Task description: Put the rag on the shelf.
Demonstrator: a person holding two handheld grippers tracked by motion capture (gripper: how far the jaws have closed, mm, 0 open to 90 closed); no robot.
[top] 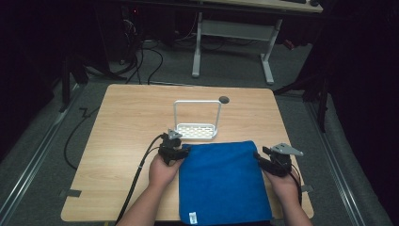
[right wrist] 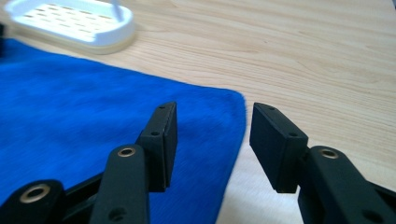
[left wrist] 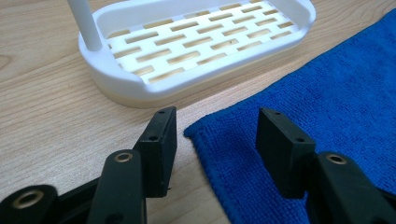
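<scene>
A blue cloth (top: 221,181) lies flat on the near half of the wooden table (top: 127,113), hanging over the front edge. My left gripper (top: 180,149) is at its far left corner. In the left gripper view the gripper (left wrist: 212,121) is open, and the cloth's (left wrist: 327,93) corner lies on the table between the jaws, clear of both pads. My right gripper (top: 260,157) is at the far right corner. Its own view shows the gripper (right wrist: 212,116) open astride the cloth's (right wrist: 93,116) right edge, with neither pad pressing it.
A white slotted rack (top: 196,130) with a tall hoop handle stands just beyond the cloth, close to the left gripper (left wrist: 196,42) (right wrist: 70,23). A round cable hole (top: 224,99) sits farther back. Beyond the table are a white-legged desk (top: 233,33) and floor cables.
</scene>
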